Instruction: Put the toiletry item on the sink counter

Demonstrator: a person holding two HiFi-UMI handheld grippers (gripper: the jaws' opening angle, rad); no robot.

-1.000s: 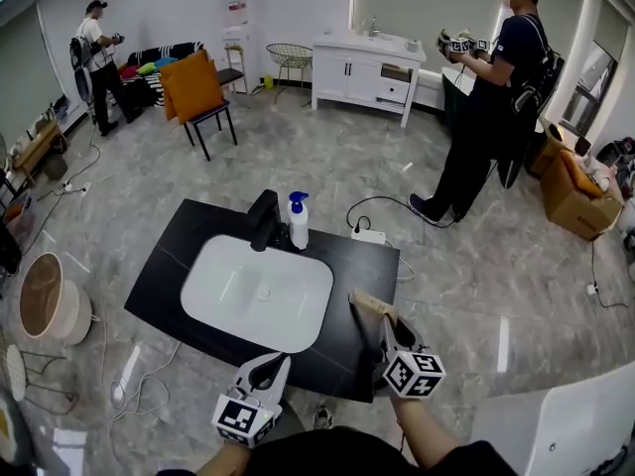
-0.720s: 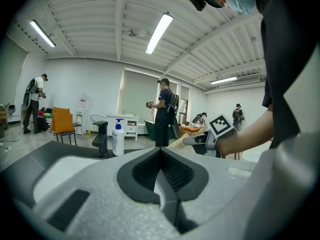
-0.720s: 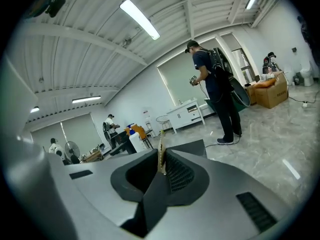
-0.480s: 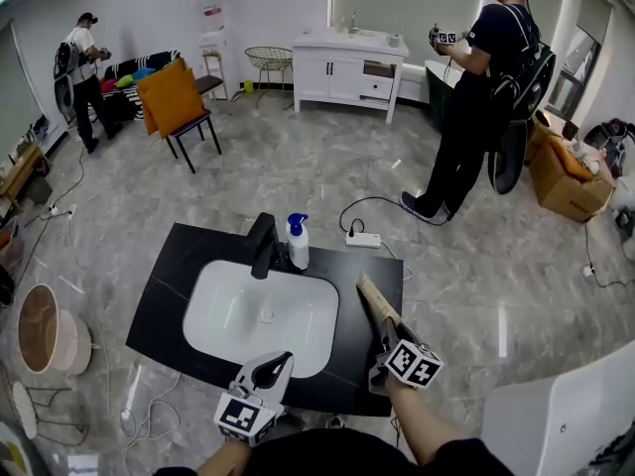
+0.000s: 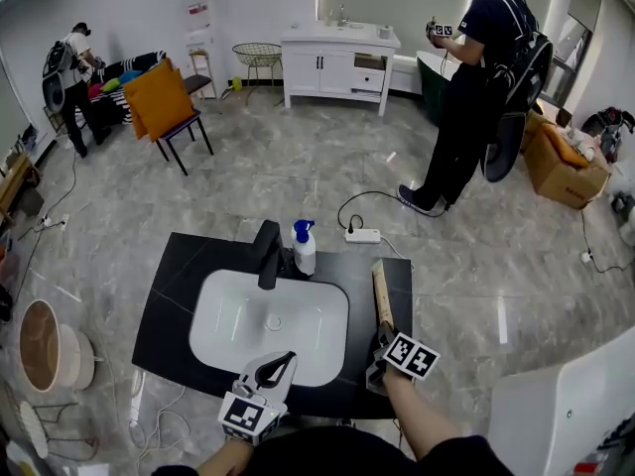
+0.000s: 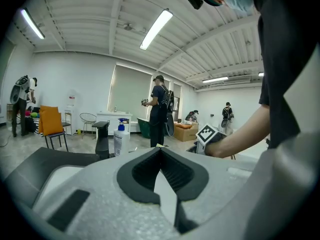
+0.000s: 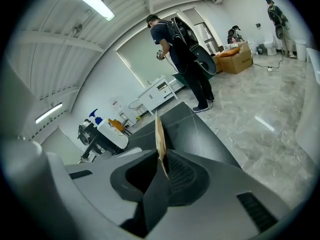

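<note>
A flat tan toiletry packet (image 5: 380, 294) stretches over the right side of the black sink counter (image 5: 175, 266), pointing away from me. My right gripper (image 5: 383, 343) is shut on its near end. In the right gripper view the packet (image 7: 159, 134) stands on edge between the pads, over the dark counter (image 7: 192, 134). I cannot tell whether its far end touches the counter. My left gripper (image 5: 277, 365) hangs at the counter's front edge, below the white basin (image 5: 268, 317). It is shut with nothing in it, as the left gripper view (image 6: 160, 151) shows.
A black faucet (image 5: 268, 254) and a white pump bottle (image 5: 305, 248) stand behind the basin. A power strip (image 5: 362, 235) with its cable lies on the floor beyond. A person (image 5: 468, 87) stands at the back right, near a white vanity (image 5: 337, 58). An orange chair (image 5: 159, 102) is back left.
The right gripper has lowered the tan packet and swung it forward, so it now lies along the counter's right side. The left gripper has barely moved.
</note>
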